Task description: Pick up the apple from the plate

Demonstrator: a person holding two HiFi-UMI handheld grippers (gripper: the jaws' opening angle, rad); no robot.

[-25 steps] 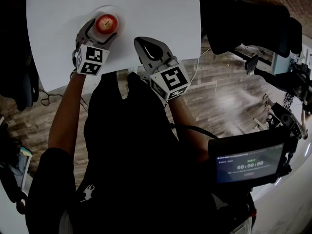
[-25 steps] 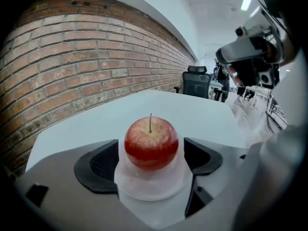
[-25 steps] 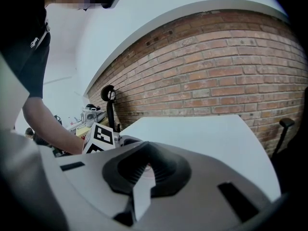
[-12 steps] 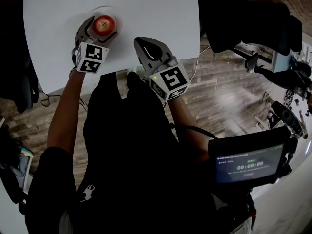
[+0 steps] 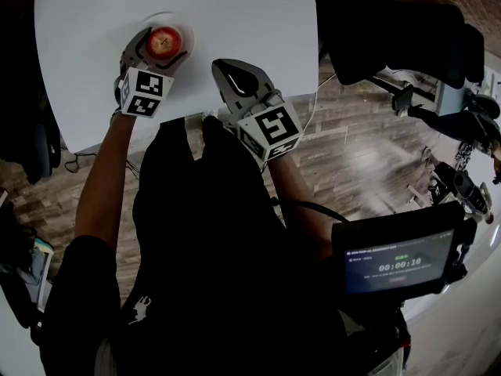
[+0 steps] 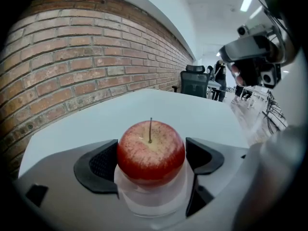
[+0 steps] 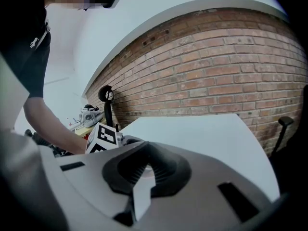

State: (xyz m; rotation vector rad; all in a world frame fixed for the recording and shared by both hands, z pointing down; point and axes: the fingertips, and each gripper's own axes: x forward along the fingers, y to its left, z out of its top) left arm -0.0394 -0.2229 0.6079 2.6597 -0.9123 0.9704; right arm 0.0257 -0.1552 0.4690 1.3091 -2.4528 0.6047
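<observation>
A red apple [image 5: 162, 41] with its stem up [image 6: 150, 150] sits on a small pale plate [image 5: 188, 28] at the white table's near left. My left gripper [image 5: 160, 39] reaches around it. Its jaws have just been opening, and the apple is between the two dark pads [image 6: 96, 165]. A thin gap shows at the right pad. In the left gripper view the plate [image 6: 151, 198] lies low between the jaws. My right gripper [image 5: 228, 69] rests over the table's near edge to the right of the plate. Its jaws [image 7: 144, 165] are together with nothing in them.
The white table [image 5: 250, 22] reaches back to a brick wall [image 6: 72, 57]. Right of the table are wooden floor, a dark office chair [image 5: 391, 30] and a screen with a timer [image 5: 399, 261]. The left gripper's marker cube [image 7: 102, 137] shows in the right gripper view.
Both grippers and the apple keep their places. Only the head view has shifted slightly.
</observation>
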